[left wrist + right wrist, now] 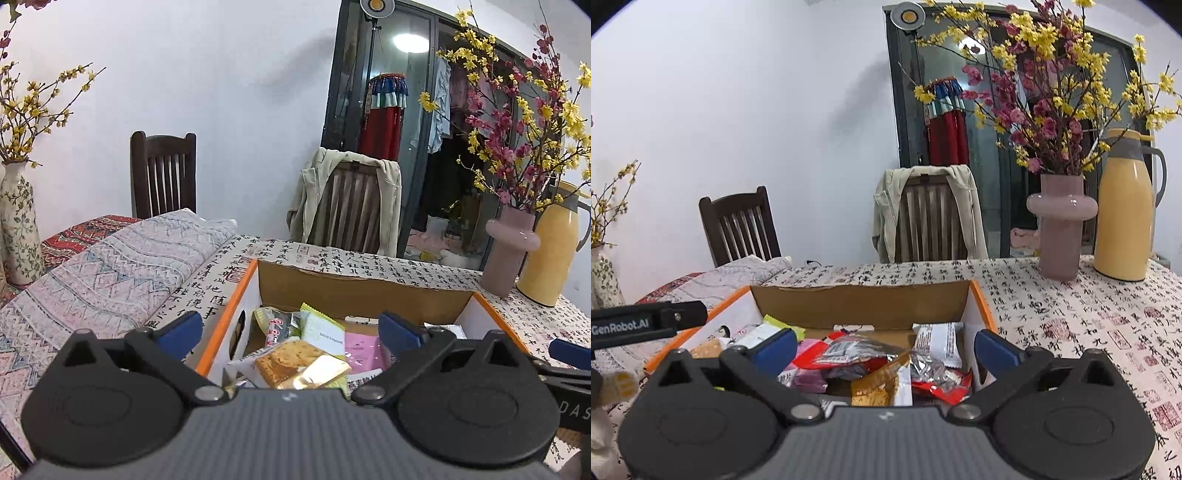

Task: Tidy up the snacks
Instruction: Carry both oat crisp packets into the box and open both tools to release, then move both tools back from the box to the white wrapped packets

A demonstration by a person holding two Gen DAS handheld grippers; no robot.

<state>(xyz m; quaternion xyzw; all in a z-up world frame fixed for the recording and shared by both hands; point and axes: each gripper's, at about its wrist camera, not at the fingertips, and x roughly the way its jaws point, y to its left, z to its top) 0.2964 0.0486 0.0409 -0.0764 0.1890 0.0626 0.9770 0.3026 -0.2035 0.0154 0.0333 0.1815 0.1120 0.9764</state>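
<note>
An open cardboard box (354, 291) with orange rims sits on the table, full of snack packets. My left gripper (290, 332) hangs open over its left half, nothing between the blue pads; below it lie a biscuit packet (291, 360), a pale green packet (321, 328) and a pink packet (360, 349). My right gripper (886, 345) is open over the same box (864, 304), above a red packet (846, 350), a white packet (938, 343) and a crinkled foil packet (934, 371). Neither gripper holds anything. The left gripper's arm (646, 323) shows at the left of the right wrist view.
The table wears a calligraphy-print cloth (1071, 314). A pink vase (1062, 229) with flowering branches and a yellow thermos jug (1124, 218) stand at the back right. Folded patterned fabric (110, 280) lies left of the box. Two wooden chairs (738, 229) stand behind, one draped with a jacket (886, 210).
</note>
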